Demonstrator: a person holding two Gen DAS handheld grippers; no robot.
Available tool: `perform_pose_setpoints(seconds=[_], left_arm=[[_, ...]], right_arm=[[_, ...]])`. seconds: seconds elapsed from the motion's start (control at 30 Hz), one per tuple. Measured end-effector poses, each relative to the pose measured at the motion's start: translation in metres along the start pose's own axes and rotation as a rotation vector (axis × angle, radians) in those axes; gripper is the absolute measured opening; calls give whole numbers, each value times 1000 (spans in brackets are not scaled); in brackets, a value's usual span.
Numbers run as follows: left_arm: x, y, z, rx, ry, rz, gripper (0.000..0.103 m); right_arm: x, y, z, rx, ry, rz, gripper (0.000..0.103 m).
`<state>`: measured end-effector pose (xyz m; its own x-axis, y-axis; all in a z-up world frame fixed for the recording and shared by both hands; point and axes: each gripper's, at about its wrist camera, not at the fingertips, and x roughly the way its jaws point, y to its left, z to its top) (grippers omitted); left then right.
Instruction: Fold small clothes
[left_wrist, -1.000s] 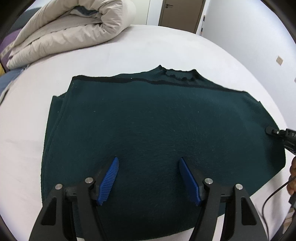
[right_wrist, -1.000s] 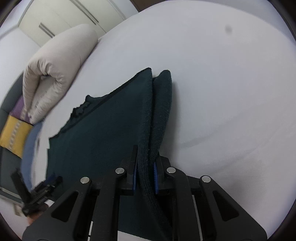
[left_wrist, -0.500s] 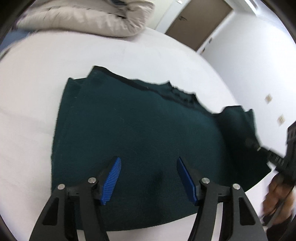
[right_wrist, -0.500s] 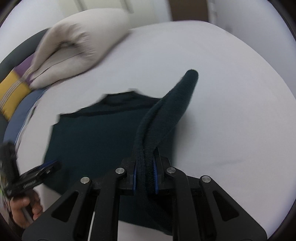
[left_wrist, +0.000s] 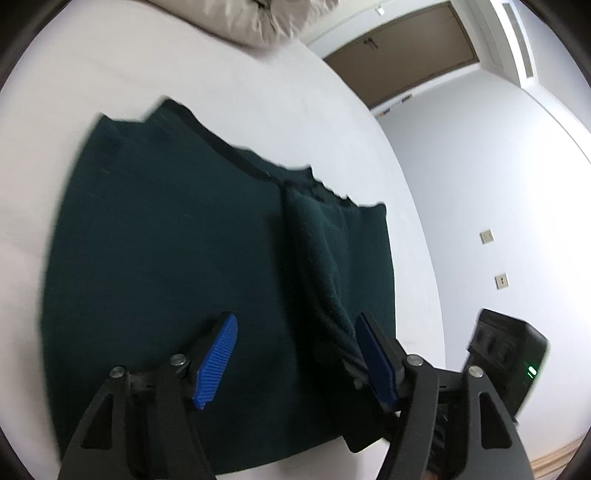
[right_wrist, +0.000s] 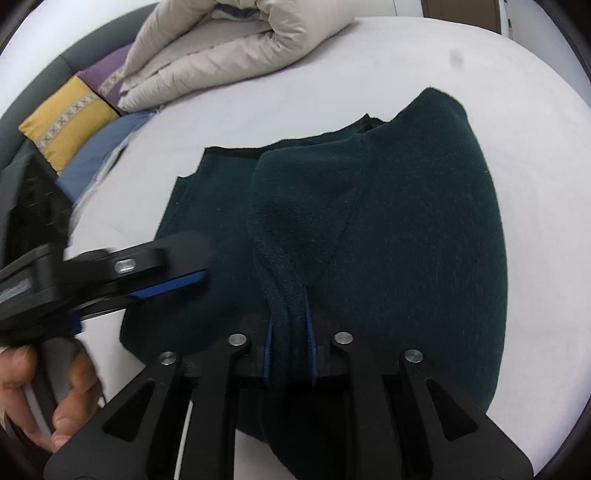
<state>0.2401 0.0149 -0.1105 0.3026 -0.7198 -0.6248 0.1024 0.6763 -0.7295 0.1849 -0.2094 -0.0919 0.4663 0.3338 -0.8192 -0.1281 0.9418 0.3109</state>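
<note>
A dark green sweater (left_wrist: 166, 258) lies flat on the white bed (left_wrist: 92, 74). Its right side (right_wrist: 406, 229) is folded over onto the body. My right gripper (right_wrist: 290, 332) has the thick folded edge between its blue pads; the jaws are opening, with the pads still against the fabric. My left gripper (left_wrist: 295, 354) hovers open above the sweater's near hem, nothing between its pads. The folded flap (left_wrist: 317, 258) runs down beside its right pad. In the right wrist view the left gripper (right_wrist: 166, 273) shows blurred at the left, held by a hand (right_wrist: 37, 398).
A rolled beige duvet (right_wrist: 229, 48) lies at the head of the bed, next to a yellow cushion (right_wrist: 66, 122), a purple one (right_wrist: 107, 74) and a blue cloth (right_wrist: 99, 155). A brown door (left_wrist: 402, 55) and a white wall (left_wrist: 498, 166) stand beyond the bed's right edge.
My right gripper carried the sweater's right side up and over leftward, laying it onto the body. The left gripper swung and rolled, staying open above the hem.
</note>
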Motion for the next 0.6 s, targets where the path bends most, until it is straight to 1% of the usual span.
perform_pose_setpoints(seconds=[0.03, 0.1, 0.2, 0.3, 0.33, 0.37, 0.4, 0.47, 0.5, 0.53, 0.6], left_arm=[[6, -2, 0, -3, 16, -4, 70], [15, -6, 0, -4, 23, 4, 71], [23, -13, -1, 8, 34, 7, 72], [28, -21, -4, 38, 46, 38, 72], [29, -23, -5, 44, 49, 42, 72], [31, -26, -6, 50, 53, 46, 67], [32, -28, -7, 54, 60, 52, 58], [39, -33, -7, 58, 77, 81, 48], [42, -35, -7, 61, 80, 104, 46], [43, -35, -7, 64, 80, 117, 44], [44, -35, -6, 62, 78, 131, 32]], right_arm=[[-7, -5, -4, -3, 1, 8, 34], [-22, -12, -21, -15, -16, 19, 52], [-40, -19, -47, -27, -33, 39, 52], [-66, -39, -73, 11, -74, 49, 52], [-77, -49, -79, 33, -102, 51, 52], [-84, -57, -83, 50, -122, 46, 52], [-93, -67, -86, 77, -151, 40, 52], [-105, -86, -88, 132, -199, 30, 52], [-112, -96, -91, 162, -217, 38, 52], [-118, -109, -93, 205, -235, 76, 52], [-124, -125, -98, 249, -263, 124, 52]])
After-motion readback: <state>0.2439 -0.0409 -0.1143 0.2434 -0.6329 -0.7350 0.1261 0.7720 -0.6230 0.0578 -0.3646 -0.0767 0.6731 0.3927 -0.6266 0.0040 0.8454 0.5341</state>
